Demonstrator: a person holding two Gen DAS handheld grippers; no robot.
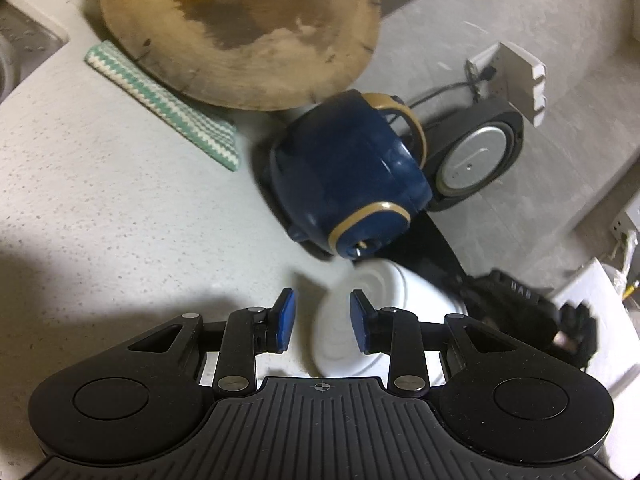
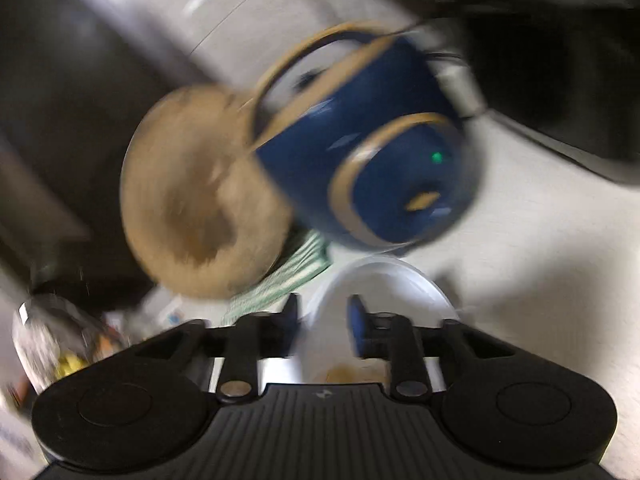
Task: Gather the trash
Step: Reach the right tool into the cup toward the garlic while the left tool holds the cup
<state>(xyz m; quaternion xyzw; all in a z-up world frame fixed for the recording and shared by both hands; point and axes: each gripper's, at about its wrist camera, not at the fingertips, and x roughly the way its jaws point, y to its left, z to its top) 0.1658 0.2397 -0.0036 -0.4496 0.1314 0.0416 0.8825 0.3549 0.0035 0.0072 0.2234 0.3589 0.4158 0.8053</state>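
Note:
In the left wrist view, my left gripper [image 1: 322,322] is open, and the rim of a white disposable bowl [image 1: 380,284] lies tilted between its blue pads; I cannot tell if they touch it. The other gripper [image 1: 516,300] shows at the right, beside the bowl. In the blurred right wrist view, my right gripper [image 2: 322,320] has the white bowl [image 2: 384,280] between its fingers; the bowl's rim passes between the pads and brown residue lies inside. The blur hides whether the pads press on it.
A blue and gold electric pot [image 1: 344,168] stands just beyond the bowl, also in the right wrist view [image 2: 384,152]. A round wooden board [image 1: 240,28] leans behind it on a green striped cloth [image 1: 168,104]. A sink [image 1: 20,48] is far left. A black speaker [image 1: 476,156] sits at right.

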